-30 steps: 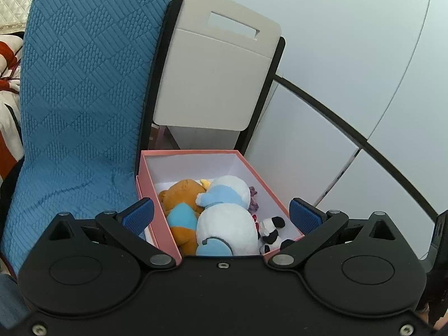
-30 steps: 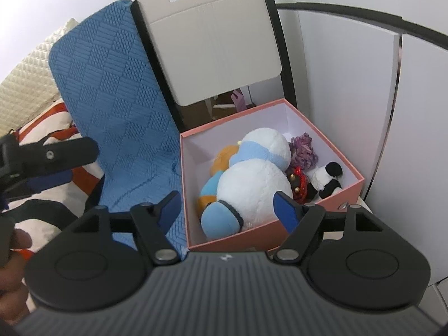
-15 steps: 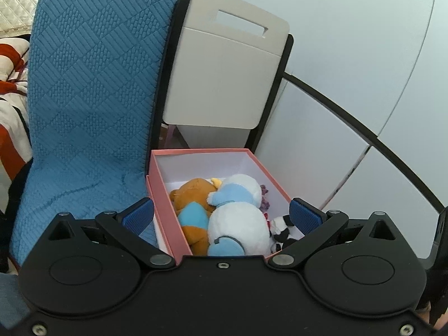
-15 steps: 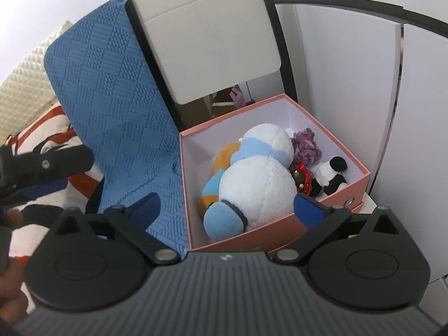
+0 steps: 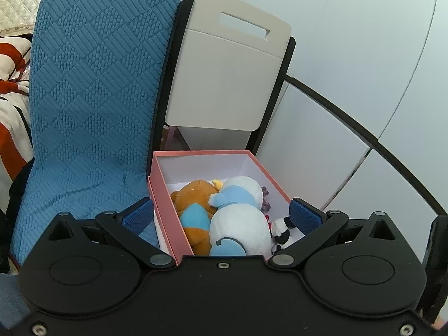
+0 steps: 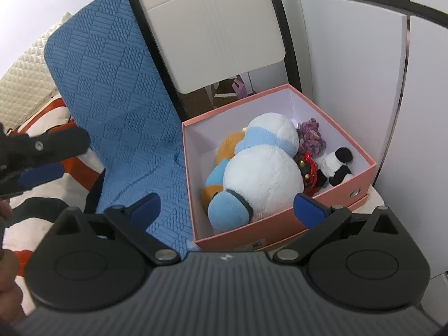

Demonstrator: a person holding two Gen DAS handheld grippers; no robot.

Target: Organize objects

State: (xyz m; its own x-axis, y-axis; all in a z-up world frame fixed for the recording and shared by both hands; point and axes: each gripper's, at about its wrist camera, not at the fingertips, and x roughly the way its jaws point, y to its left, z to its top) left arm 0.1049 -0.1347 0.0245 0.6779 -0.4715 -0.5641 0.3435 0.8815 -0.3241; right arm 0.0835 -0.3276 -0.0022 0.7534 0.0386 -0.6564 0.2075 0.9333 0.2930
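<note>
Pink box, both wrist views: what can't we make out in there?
- Orange plush: mostly hidden by the white plush, both views.
- Red item: wedged behind the white plush, too covered to identify.
- Panda toy: partly hidden by the left gripper's finger.
- Pink box: floor hidden under the toys; near wall cut off by the right gripper's body.

Bright, even daylight, soft shadows, sharp focus, strong fisheye bending at edges.
</note>
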